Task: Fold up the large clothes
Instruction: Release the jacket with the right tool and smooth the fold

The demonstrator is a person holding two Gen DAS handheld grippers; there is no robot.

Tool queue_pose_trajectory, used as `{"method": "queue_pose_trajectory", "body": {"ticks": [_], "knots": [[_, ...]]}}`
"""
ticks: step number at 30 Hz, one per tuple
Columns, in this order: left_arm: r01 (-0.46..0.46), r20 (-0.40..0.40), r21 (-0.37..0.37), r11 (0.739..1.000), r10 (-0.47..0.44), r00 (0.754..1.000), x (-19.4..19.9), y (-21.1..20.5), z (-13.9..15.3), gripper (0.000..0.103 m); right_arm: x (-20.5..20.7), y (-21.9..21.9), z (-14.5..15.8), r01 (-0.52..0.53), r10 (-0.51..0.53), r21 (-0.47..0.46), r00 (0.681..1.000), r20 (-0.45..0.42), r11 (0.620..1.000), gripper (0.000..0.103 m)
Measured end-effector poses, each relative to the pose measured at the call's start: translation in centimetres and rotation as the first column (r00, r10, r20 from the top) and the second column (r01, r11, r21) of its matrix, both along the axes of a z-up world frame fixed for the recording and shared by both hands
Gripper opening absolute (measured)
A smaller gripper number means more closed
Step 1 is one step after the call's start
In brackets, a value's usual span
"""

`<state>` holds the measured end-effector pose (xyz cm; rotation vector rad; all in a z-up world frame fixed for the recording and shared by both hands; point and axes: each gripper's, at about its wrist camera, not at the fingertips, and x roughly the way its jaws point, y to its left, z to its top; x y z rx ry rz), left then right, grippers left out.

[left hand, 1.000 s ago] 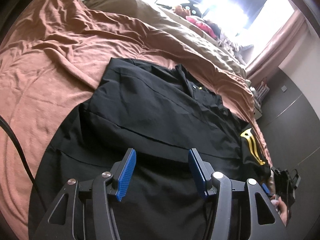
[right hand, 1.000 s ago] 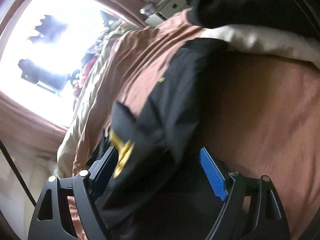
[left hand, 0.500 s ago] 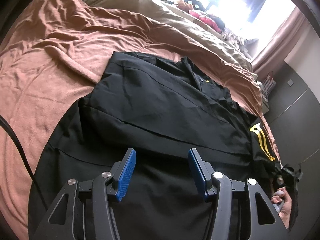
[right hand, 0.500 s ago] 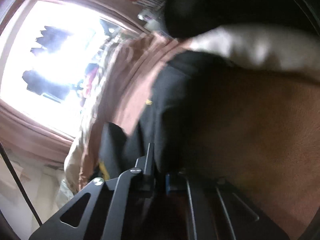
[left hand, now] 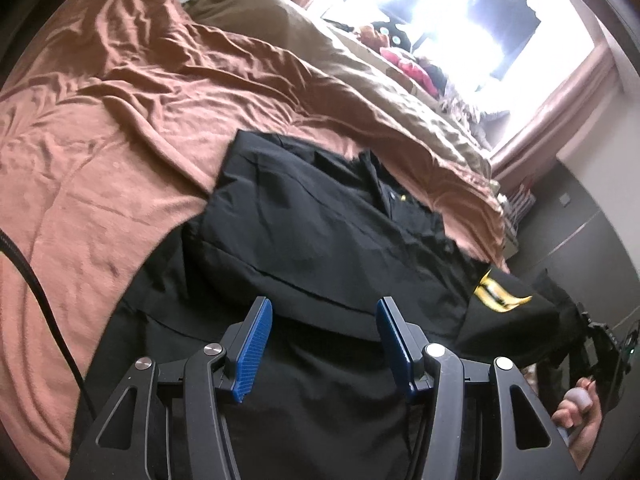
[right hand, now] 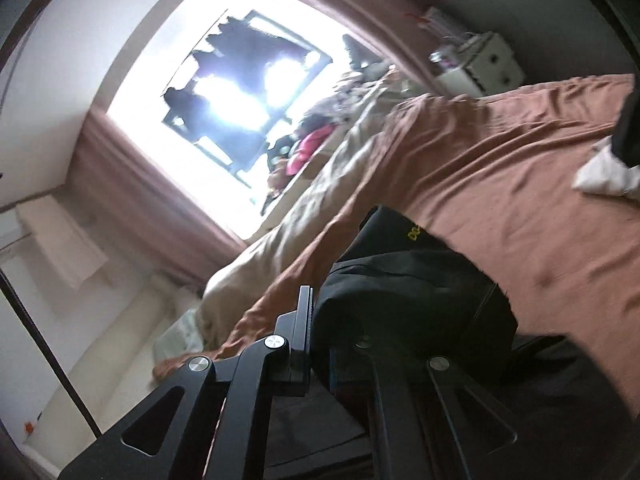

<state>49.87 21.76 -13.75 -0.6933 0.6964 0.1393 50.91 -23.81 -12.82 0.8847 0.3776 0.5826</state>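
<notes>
A large black shirt [left hand: 320,240] lies spread on a brown blanket [left hand: 120,140] covering the bed. My left gripper [left hand: 323,304] hovers over the shirt's lower body, open, with nothing between its blue pads [left hand: 256,344]. At the right, the sleeve with a yellow emblem [left hand: 500,300] is raised off the bed. In the right wrist view my right gripper [right hand: 316,300] is shut on that black sleeve [right hand: 400,280], whose cloth drapes over and hides one finger. A hand [left hand: 576,404] holding the right gripper shows at the edge of the left wrist view.
A beige duvet [left hand: 320,52] lies along the far side of the bed under a bright window [left hand: 460,20]. A black cable [left hand: 40,288] crosses the blanket at the left. Dark cupboard doors [left hand: 580,240] stand right of the bed. A white cloth [right hand: 604,176] lies on the blanket.
The right gripper closed on the sleeve, then rose and tipped level, lifting the sleeve off the bed. The left gripper shifted only slightly and stayed open.
</notes>
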Motion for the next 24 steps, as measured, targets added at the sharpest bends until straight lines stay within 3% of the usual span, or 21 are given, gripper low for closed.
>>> {"method": "queue_pose_trajectory", "body": {"ticks": [5, 14, 15, 19, 21, 24], "knots": [[-0.049, 0.014, -0.023, 0.999, 0.05, 0.999, -1.4, 2.1, 0.7, 0.056, -2.1, 4.9, 0.9, -0.069, 0.069, -0.003, 0.997, 0.027, 0.998, 0.003], [-0.094, 0.052, -0.122, 0.988, 0.101, 0.994, -3.0, 5.1, 0.9, 0.056, 0.2, 11.9, 0.2, -0.208, 0.209, -0.112, 0.978, -0.007, 0.972, 0.003], [-0.096, 0.053, -0.13, 0.987, 0.103, 0.993, -3.1, 5.3, 0.9, 0.056, 2.2, 13.2, 0.0, -0.23, 0.228, -0.143, 0.973, -0.03, 0.963, 0.003], [-0.108, 0.052, -0.165, 0.98, 0.118, 0.992, -3.3, 6.2, 0.6, 0.056, 3.8, 16.3, -1.0, -0.294, 0.272, -0.218, 0.954, -0.128, 0.931, 0.003], [-0.12, 0.052, -0.179, 0.976, 0.131, 0.99, -3.4, 6.6, 0.4, 0.056, 4.5, 17.3, -1.4, -0.336, 0.306, -0.204, 0.938, -0.163, 0.92, 0.003], [-0.128, 0.05, -0.188, 0.974, 0.139, 0.989, -3.5, 6.9, 0.3, 0.056, 5.4, 18.8, -3.0, -0.428, 0.39, -0.131, 0.889, -0.238, 0.894, 0.003]]}}
